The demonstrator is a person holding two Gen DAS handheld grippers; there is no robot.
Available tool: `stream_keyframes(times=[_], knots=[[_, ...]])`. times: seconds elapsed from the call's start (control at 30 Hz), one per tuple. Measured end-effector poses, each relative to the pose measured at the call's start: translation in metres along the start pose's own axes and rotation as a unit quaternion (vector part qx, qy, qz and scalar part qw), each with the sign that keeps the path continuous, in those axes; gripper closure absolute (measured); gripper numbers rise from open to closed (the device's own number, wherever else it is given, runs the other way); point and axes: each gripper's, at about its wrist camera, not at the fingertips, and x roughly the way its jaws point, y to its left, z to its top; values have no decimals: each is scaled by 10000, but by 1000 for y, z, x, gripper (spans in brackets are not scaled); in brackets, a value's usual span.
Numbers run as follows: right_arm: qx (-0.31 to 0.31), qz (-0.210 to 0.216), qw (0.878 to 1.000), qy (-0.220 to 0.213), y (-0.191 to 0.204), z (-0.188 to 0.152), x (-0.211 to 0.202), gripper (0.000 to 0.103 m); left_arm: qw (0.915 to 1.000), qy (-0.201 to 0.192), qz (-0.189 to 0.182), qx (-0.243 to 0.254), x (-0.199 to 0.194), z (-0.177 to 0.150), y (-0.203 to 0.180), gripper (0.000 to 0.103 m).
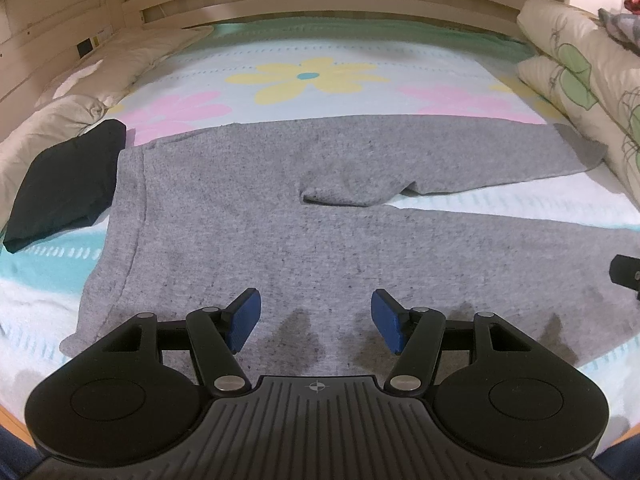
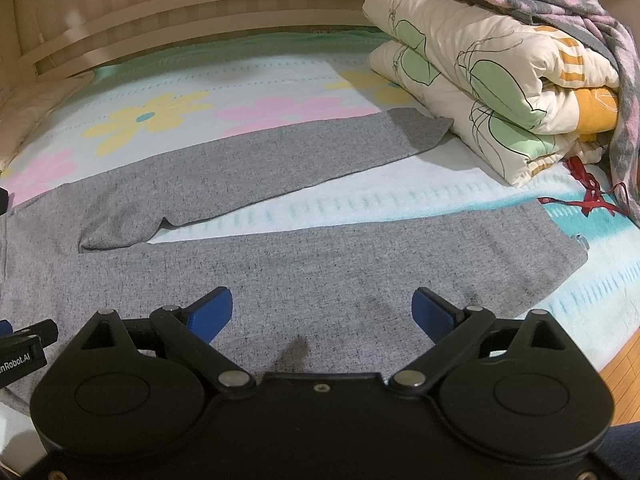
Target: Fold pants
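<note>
Grey pants [image 1: 248,216] lie spread flat on the bed, waistband at the left, both legs running to the right with a gap of sheet between them. They also show in the right wrist view [image 2: 304,264]. My left gripper [image 1: 316,320] is open and empty, just above the near edge of the pants by the hip. My right gripper [image 2: 322,314] is open and empty above the near leg. Part of the right gripper shows at the right edge of the left wrist view [image 1: 626,276]. Part of the left gripper shows at the left edge of the right wrist view [image 2: 24,344].
A folded black garment [image 1: 64,188] lies left of the waistband. A folded flowered quilt [image 2: 500,92] with a grey-pink blanket [image 2: 560,4] on it stands at the right. A red ribbon [image 2: 592,196] lies by it. A cream headboard [image 1: 320,0] runs behind. A pale pillow [image 1: 100,76] lies at the left.
</note>
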Motion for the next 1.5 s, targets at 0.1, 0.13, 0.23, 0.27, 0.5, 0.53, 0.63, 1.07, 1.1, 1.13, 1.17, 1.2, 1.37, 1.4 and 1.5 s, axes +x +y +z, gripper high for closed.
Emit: stream_keyframes(times=[0.1,0.13,0.23,0.27,0.5,0.53,0.63,1.07,1.1,1.13,1.17,1.2,1.37,1.4,1.5], knots=[[9,26,10000,23,1,1,2,6,9998,-119,102,78,1,-1,-1,43],[6,25,10000,24,1,1,2,6,9996,-194,150,115,1,-2,-2,43],[-29,2,10000,24,3,1,3,6,9982,-451,281,271,-1,-5,-3,43],[-32,2,10000,32,3,1,4,6,9978,-474,327,322,-2,-5,-4,43],[-180,18,9998,26,9,3,3,6,9978,-370,469,276,-10,1,-1,44],[-229,18,9997,22,9,3,4,6,9981,-394,416,248,-13,3,0,44],[-302,37,9995,9,10,3,5,7,9980,-445,333,291,-17,5,0,43],[-453,-140,9971,592,7,-8,21,17,9964,-440,147,714,-1,16,-3,43],[-499,-196,9965,647,8,-8,19,17,9969,-443,103,647,-3,21,1,43],[-491,-234,9960,709,7,-6,17,17,9970,-463,109,604,-4,27,3,43],[-432,-231,9956,793,7,-1,15,17,9969,-502,144,583,-6,34,6,43],[-342,-163,9954,877,6,6,14,17,9966,-561,175,579,-7,41,8,43],[-98,-68,9964,844,8,53,25,16,9960,-773,241,373,-3,89,21,43],[-73,-74,9967,806,8,65,32,16,9962,-792,227,290,1,99,25,43],[-134,-191,9973,693,11,90,56,17,9968,-768,202,22,20,123,32,43]])
